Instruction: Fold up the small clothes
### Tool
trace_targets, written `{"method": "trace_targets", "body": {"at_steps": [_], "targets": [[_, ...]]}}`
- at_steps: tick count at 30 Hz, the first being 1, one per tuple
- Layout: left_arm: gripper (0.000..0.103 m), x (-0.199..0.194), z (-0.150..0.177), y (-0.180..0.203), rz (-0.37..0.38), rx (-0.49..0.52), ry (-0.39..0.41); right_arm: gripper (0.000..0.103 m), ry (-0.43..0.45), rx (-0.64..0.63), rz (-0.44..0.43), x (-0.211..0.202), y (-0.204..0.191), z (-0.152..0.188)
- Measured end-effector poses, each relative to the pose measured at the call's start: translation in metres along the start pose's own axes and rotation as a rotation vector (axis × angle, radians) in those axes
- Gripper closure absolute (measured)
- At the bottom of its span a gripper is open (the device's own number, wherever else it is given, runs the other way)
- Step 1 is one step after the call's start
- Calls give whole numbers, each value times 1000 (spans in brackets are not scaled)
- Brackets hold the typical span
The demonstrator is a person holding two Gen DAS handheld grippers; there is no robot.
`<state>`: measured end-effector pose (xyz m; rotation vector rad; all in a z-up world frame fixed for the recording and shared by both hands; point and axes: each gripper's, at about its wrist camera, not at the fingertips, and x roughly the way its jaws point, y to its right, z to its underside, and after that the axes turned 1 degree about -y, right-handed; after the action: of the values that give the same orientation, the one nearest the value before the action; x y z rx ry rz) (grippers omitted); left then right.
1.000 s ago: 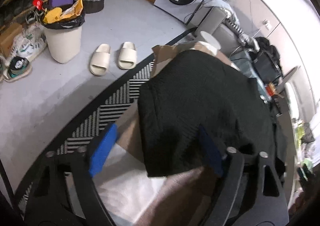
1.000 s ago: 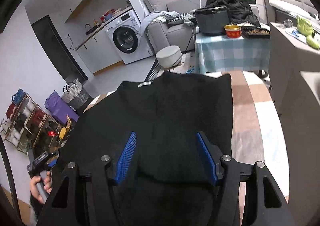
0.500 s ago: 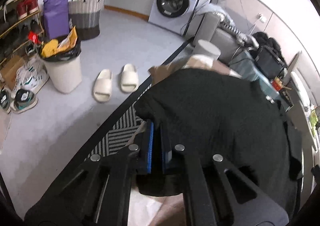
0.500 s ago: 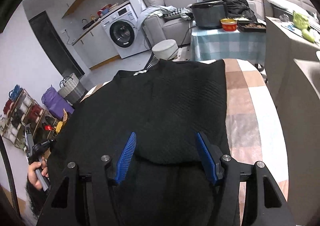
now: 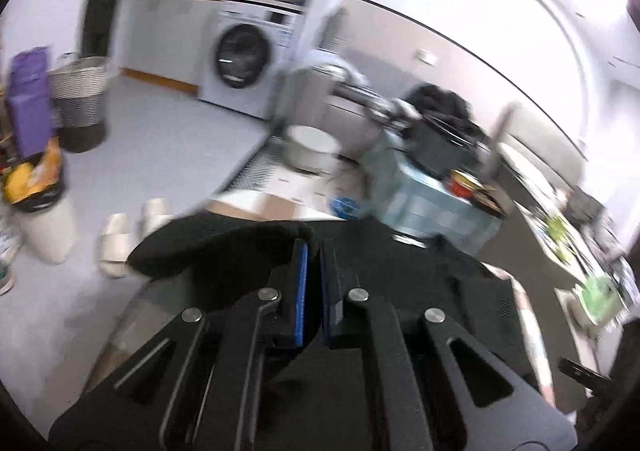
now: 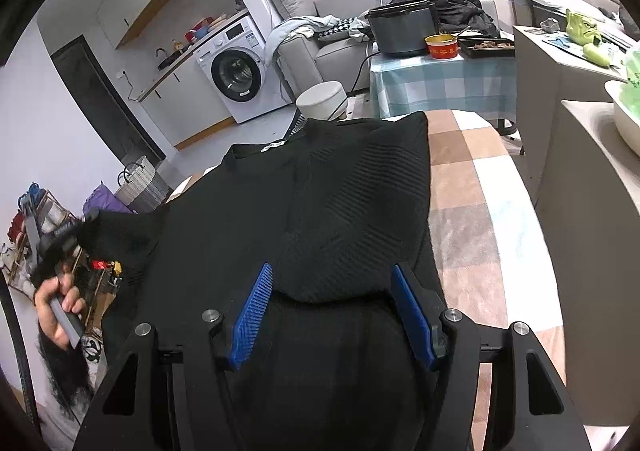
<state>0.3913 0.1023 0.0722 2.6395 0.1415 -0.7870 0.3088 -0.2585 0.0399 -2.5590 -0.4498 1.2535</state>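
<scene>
A black knit top (image 6: pixel 320 211) lies spread on the checked table cover (image 6: pixel 472 211), its right side folded over the middle. My left gripper (image 5: pixel 314 247) is shut on the top's left edge (image 5: pixel 224 251), and the cloth drapes around its blue pads. The right wrist view shows that gripper (image 6: pixel 60 239) at the far left in a person's hand (image 6: pixel 60 299), holding the edge up off the table. My right gripper (image 6: pixel 332 275) hangs open just above the near part of the top, with the folded flap's hem between its fingers and untouched.
A white cabinet (image 6: pixel 580 191) stands close on the right of the table. Behind are a small table with a teal checked cloth (image 6: pixel 440 87), a white stool (image 6: pixel 322 99) and a washing machine (image 6: pixel 236 75). Slippers (image 5: pixel 116 239) and a bin (image 5: pixel 44 219) stand on the floor to the left.
My left gripper went from open around the top's left edge to shut on it, then rose fast with the cloth. The right gripper stayed open and drifted only slightly.
</scene>
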Motion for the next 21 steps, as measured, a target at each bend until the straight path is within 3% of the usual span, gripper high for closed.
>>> {"method": "trace_targets", "body": {"at_steps": [2, 4, 6, 9, 14, 16, 21], "targets": [[99, 13, 8, 36, 72, 38, -64, 40, 4, 3, 5, -3, 1, 1], [93, 33, 25, 75, 147, 93, -195, 40, 7, 5, 9, -7, 3, 2], [64, 42, 42, 107, 175, 173, -276, 40, 9, 10, 12, -9, 4, 4], [38, 34, 54, 118, 168, 227, -254, 39, 6, 16, 15, -11, 6, 7], [34, 14, 51, 78, 124, 132, -248, 39, 1, 22, 10, -8, 7, 11], [34, 7, 56, 38, 59, 106, -245, 39, -9, 25, 4, -4, 7, 11], [34, 7, 79, -16, -86, 106, -286, 39, -28, 11, -10, 4, 3, 13]]}}
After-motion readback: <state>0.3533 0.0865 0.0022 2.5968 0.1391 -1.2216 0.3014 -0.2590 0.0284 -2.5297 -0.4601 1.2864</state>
